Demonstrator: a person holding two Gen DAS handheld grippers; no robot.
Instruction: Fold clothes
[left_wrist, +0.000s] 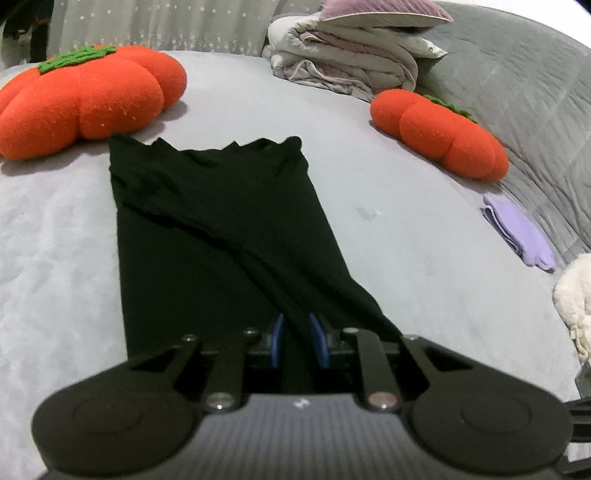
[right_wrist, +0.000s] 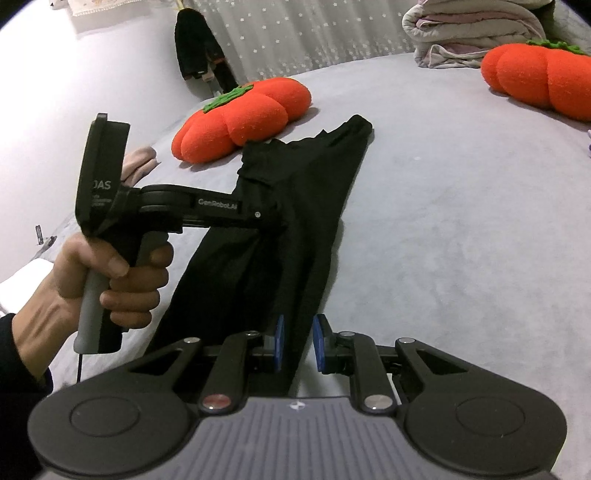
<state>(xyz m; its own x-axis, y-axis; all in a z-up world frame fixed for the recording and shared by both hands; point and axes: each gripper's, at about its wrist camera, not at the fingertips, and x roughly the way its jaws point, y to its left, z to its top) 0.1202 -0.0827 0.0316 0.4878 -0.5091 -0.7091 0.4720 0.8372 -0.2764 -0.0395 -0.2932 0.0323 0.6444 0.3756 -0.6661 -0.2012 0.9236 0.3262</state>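
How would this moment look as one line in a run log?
stage: folding | left gripper: shut on black garment | right gripper: shut on black garment | surface: grey bed

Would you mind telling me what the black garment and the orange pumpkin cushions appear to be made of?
The black garment looks like a thin, matte knit, probably jersey: it drapes in soft folds without shine. The orange pumpkin cushions look like fuzzy plush over soft stuffing, judging by the nubby pile and puffed lobes, with a green felt-like top.
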